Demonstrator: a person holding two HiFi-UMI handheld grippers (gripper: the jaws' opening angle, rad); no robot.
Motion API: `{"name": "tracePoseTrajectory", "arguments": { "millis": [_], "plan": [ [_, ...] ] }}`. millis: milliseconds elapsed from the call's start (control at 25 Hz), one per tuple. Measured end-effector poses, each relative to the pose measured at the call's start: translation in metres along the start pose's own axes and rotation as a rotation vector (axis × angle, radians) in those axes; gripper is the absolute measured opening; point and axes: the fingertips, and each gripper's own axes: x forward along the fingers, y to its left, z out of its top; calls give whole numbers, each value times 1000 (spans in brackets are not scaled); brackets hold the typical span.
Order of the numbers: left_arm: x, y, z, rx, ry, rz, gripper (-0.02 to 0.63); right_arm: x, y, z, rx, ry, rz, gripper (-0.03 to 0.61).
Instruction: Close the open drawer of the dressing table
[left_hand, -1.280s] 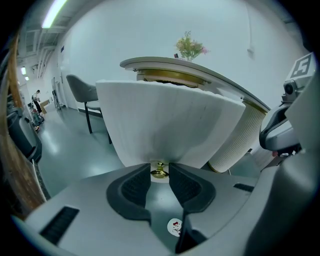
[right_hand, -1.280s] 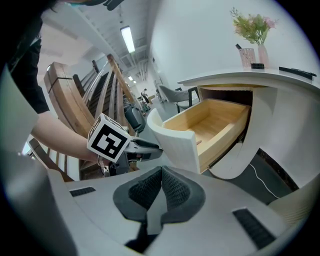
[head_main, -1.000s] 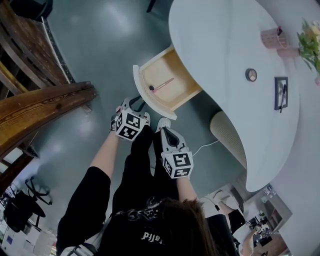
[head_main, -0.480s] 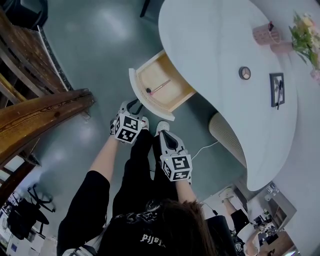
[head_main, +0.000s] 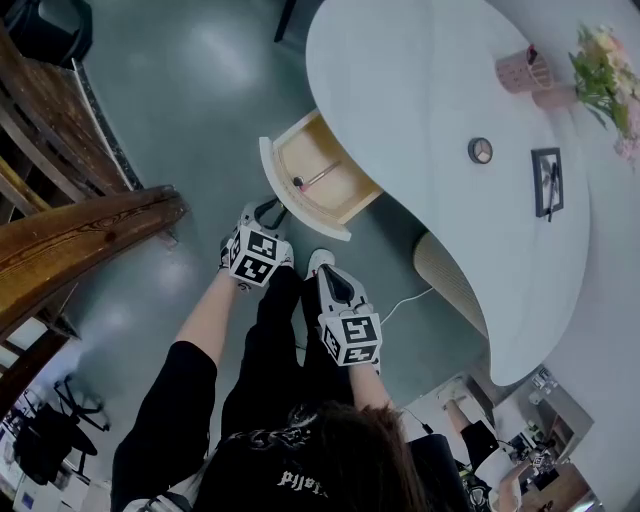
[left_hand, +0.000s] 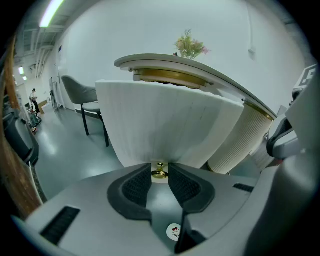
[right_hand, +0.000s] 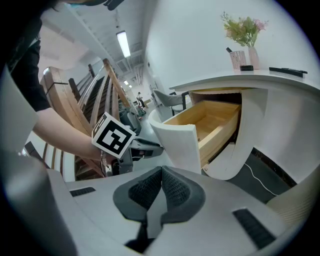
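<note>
**Item: drawer (head_main: 318, 180), one, open**

**Location:** drawn out from under the curved front edge of the white bench (head_main: 420, 90), on the side facing the person; its wooden box is partly bared, so the task is not yet done

**Build:** pale wooden box behind a curved, ribbed white front (left_hand: 160, 125); a small brass knob (left_hand: 159, 172) sits low on the middle of that front

**Contents:** one slim pinkish stick with a dark end (head_main: 312, 178) lying loose on the drawer floor; too small to identify

**Handling, as judged:**
- Stiff and rigid, and probably light with so little inside
- Likely to slide straight in along its runners
- The knob is small, smooth metal and may slip from the pads under a sideways load
- The loose stick may roll if the drawer is shut sharply

**Where to take hold:** the knob, or better for closing, press flat against the broad front near its middle so the box does not skew; keep off the thin end edges of the front

**Left claw (head_main: 268, 212):** at the drawer front, its pads nipped on the brass knob, one on either side

**Right claw (right_hand: 161, 171):** pads pressed together with nothing between them; held back from the drawer, just beside the left claw, touching nothing

**Risk:** pushing off-centre could jam the box in its opening
</note>
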Motion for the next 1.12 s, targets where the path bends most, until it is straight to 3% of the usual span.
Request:
{"name": "tracePoseTrajectory", "arguments": {
  "millis": [320, 1120],
  "plan": [
    [13, -2, 16, 40, -9, -31, 117, -1, -3, 0, 16, -2, 2, 26],
    [40, -10, 45, 39, -38, -17, 117, -3, -20, 10, 73, -51, -25, 26]
  ]
}}
